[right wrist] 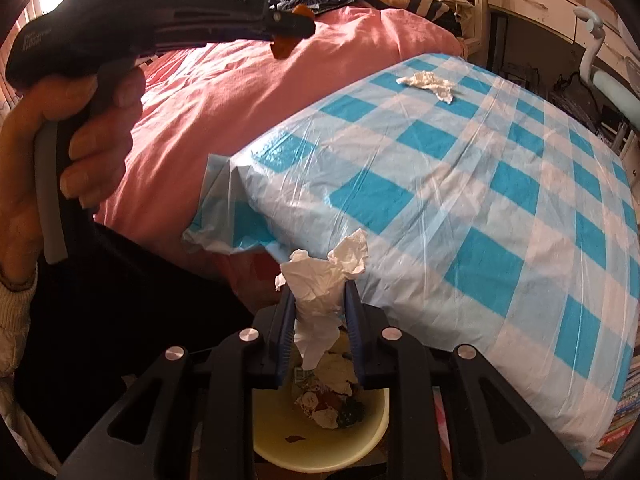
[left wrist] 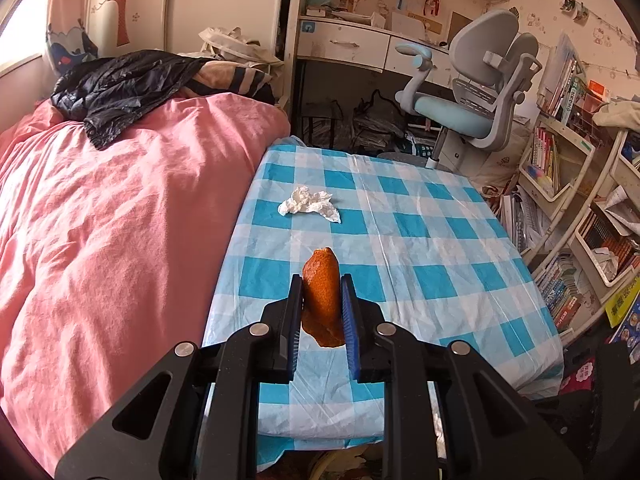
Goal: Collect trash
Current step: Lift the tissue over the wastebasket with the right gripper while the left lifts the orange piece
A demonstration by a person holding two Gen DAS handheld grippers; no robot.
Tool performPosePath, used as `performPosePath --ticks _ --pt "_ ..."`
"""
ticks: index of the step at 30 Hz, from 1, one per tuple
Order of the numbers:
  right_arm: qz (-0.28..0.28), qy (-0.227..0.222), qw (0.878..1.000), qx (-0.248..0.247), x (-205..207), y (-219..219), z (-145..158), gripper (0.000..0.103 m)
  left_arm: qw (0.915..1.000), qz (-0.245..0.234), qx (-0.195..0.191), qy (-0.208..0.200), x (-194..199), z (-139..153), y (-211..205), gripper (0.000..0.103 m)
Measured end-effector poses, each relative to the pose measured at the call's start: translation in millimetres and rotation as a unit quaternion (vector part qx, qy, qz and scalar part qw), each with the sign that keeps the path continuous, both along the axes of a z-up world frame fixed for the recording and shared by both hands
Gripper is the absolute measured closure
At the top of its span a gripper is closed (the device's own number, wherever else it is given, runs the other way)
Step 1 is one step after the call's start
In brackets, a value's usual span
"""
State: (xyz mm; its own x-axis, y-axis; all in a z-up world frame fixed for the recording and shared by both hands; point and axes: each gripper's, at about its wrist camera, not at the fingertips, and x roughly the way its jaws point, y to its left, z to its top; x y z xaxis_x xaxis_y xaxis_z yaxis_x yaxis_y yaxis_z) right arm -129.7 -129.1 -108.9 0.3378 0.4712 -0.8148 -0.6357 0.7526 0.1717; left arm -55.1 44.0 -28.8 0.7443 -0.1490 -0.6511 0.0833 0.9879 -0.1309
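Your right gripper (right wrist: 320, 304) is clenched on a crumpled white tissue (right wrist: 320, 292), held right above the cream wastebasket (right wrist: 376, 420) that sits at 6 o'clock in the right wrist view, already part full of scraps. The tissue's tail hangs down between the jaws toward the bin mouth, but its upper lobes flare out toward 1 o'clock over the table edge; if you let go while that far forward, the paper could drift or snag on the checked tablecloth (right wrist: 480, 200) and land outside the rim. It may also cling to the blue pads (right wrist: 352, 308) instead of dropping. Your left gripper (left wrist: 320, 308) is grasping a piece of orange peel (left wrist: 322, 292), pinched upright with its lower end poking out below the fingers. In the right wrist view that gripper rides high at 11 o'clock over the pink duvet (right wrist: 200, 92), well apart from the bin; a slack squeeze there would drop the peel on bedding. Farther out, a second crumpled tissue (left wrist: 310, 205) lies on the cloth at 12 o'clock in the left view, not yet collected. Swinging both grippers to the bin together risks them knocking.
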Motion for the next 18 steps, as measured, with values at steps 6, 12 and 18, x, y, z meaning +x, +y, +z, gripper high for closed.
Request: performPosePath --ticks 6,12,18 --pt "-0.001 0.031 0.999 -0.021 -19 0 -19 0.078 0.9999 -0.004 -0.009 -0.005 -1 5 4 0.085" --pt "0.025 0.059 0.997 -0.042 -35 12 -38 0.078 0.9999 -0.009 -0.012 -0.003 -1 5 4 0.085" --pt "0.067 0.071 0.993 -0.070 -48 26 -54 0.074 0.9999 -0.009 0.003 0.009 -1 -4 1 0.085"
